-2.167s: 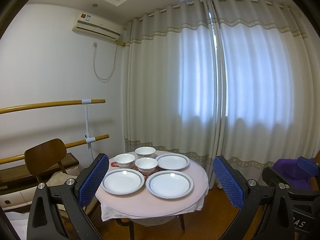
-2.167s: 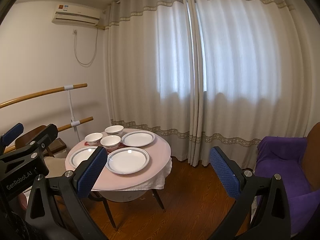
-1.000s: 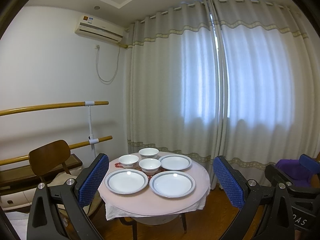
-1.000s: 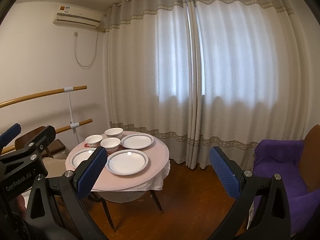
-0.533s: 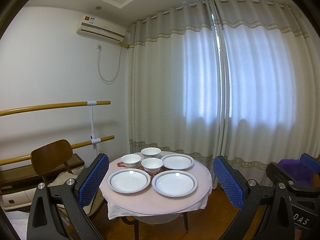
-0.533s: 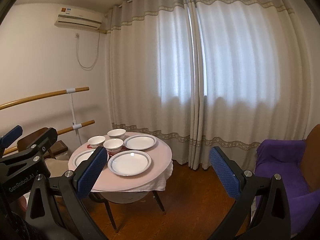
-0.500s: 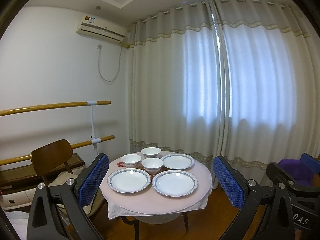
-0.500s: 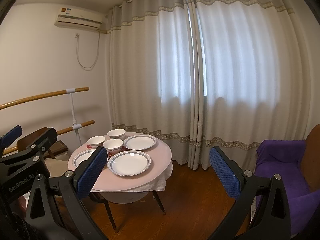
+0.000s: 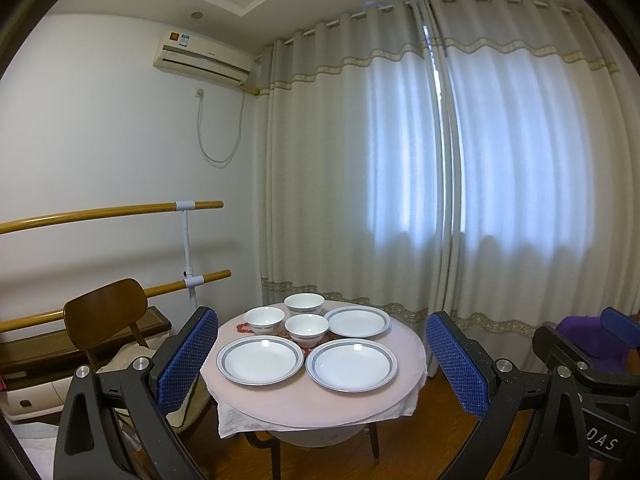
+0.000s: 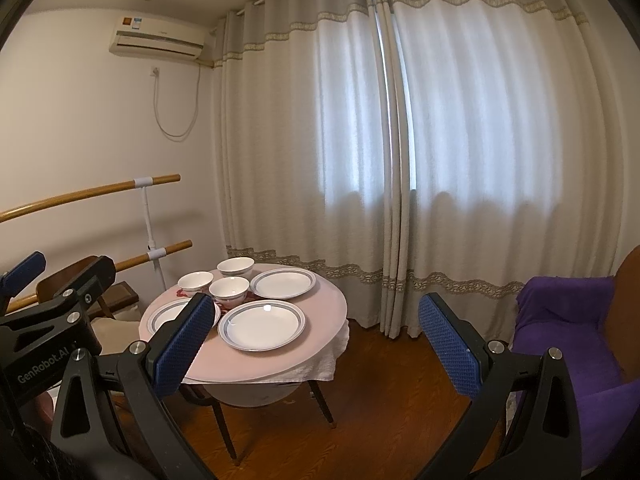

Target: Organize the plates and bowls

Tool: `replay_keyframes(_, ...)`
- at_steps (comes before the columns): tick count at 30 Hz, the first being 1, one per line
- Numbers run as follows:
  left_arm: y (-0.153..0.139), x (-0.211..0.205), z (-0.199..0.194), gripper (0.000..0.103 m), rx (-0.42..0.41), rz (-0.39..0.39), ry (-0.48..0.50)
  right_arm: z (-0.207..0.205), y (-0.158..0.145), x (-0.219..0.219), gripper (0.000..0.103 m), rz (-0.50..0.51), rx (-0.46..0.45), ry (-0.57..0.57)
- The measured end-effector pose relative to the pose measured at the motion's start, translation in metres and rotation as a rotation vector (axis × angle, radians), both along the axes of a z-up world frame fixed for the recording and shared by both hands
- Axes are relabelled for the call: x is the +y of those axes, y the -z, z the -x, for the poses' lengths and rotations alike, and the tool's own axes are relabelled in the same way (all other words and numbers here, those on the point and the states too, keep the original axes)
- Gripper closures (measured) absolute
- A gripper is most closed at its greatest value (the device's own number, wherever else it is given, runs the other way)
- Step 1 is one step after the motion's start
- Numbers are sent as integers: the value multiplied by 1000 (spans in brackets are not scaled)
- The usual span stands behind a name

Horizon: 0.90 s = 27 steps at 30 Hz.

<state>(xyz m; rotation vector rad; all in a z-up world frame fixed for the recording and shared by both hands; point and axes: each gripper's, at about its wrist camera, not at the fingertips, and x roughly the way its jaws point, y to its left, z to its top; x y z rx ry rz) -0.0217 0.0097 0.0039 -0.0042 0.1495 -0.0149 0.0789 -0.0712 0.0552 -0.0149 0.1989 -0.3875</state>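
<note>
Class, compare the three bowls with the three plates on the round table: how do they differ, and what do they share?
The bowls are deep and narrow; the plates are shallow and wide. The bowls cluster at the table's far left over a red patterned mat; the plates spread across the near side and right. All are white with a grey-blue rim band, upright and empty.

Soft daylight glows through the closed pale grey curtains [image 9: 440,160], leaving the room dim. Both views are sharp, with fisheye bending and black corners; small glints mark the white blue-rimmed plates [image 9: 352,364].

We identify a home room: full-length curtains [image 9: 400,160], wall air conditioner [image 9: 202,59], wooden chair [image 9: 106,312], purple armchair [image 10: 568,332], round table [image 9: 320,400] set with dishes, wood floor [image 10: 380,412].
</note>
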Motion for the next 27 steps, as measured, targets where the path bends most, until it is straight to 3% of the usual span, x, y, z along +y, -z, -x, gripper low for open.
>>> replay_keyframes(27,4,3,-20,1,28,4,-12,-19,7,2,0,-4,11,-21)
